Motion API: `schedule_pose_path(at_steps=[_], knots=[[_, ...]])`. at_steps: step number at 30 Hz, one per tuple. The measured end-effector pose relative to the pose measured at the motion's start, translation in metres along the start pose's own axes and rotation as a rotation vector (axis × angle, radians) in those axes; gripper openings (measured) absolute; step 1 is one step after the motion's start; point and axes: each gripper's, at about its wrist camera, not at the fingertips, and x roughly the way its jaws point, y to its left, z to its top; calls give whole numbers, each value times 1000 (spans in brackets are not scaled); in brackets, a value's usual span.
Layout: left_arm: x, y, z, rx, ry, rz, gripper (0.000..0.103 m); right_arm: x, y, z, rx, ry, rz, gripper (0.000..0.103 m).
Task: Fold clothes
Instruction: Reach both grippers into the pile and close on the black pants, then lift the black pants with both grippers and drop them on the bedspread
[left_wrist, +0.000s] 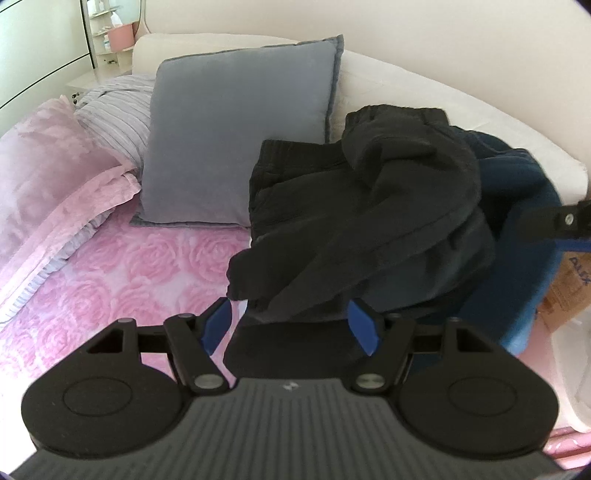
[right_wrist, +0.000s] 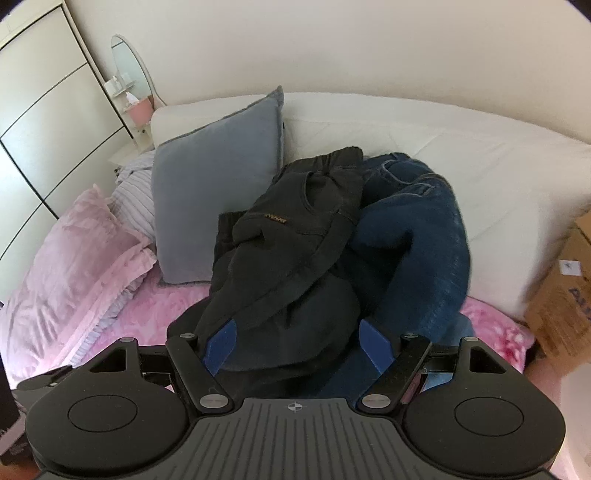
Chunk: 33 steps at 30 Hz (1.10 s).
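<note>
Black trousers (right_wrist: 295, 236) lie tangled over blue jeans (right_wrist: 417, 229) on the bed (left_wrist: 147, 266); my left claw (left_wrist: 291, 325) and right claw (right_wrist: 295, 343) gape, so one grab may snag both.

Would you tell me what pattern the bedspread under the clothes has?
Pink with a rose pattern; the bedspread shows best in the left wrist view.

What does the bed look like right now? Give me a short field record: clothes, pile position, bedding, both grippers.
clothes: black trousers heaped over blue jeans, neither folded
pile position: on the pink bedspread, beside the grey pillow, against the white headboard
other bedding: pink pillow, striped pillow
left gripper: open, black cloth between the fingers, not pinched
right gripper: open, at the near edge of the pile
side item: cardboard box to the right of the bed
</note>
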Motion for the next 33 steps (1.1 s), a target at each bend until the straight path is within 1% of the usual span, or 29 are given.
schedule_pose_path(at_steps=[5, 9, 12, 14, 16, 17, 21, 22, 23, 24, 25, 26, 27, 28, 29, 31, 33], knots=[[32, 9, 0, 3, 15, -20, 67, 29, -4, 7, 26, 20, 19, 77], [52, 14, -2, 11, 22, -43, 67, 48, -9, 10, 72, 23, 29, 77], [65, 18, -4, 12, 23, -57, 73, 60, -15, 14, 109, 13, 34, 78], [74, 21, -5, 13, 24, -66, 82, 70, -19, 16, 125, 17, 19, 78], [83, 23, -8, 13, 18, -72, 89, 78, -21, 15, 126, 26, 2, 78], [88, 25, -9, 11, 16, -74, 90, 80, -21, 14, 121, 24, -5, 78], [99, 27, -13, 6, -24, -117, 89, 85, -23, 10, 110, 15, -4, 78], [99, 26, -13, 12, -38, -127, 85, 85, -24, 10, 107, 15, -2, 74], [98, 27, -13, 19, -52, -140, 75, 84, -24, 9, 99, 12, 3, 63], [96, 27, -13, 26, -66, -153, 66, 82, -22, 9, 92, 9, 11, 47], [94, 28, -13, 33, -81, -166, 42, 81, -21, 9, 84, 7, 19, 42], [91, 29, -12, 34, -90, -185, 28, 79, -19, 8, 77, 4, 27, 37], [86, 31, -12, 31, -99, -197, 26, 75, -17, 7, 70, -5, 34, 31], [81, 31, -12, 35, -115, -197, 18, 71, -14, 6, 64, -17, 39, 26], [74, 32, -12, 34, -129, -193, 15, 65, -11, 5, 61, -31, 55, 25], [57, 36, -11, 12, -158, -181, 12, 54, -4, 4, 53, -58, 88, 19], [36, 45, -10, -32, -196, -171, 11, 38, 4, 6, 45, -87, 137, 17]])
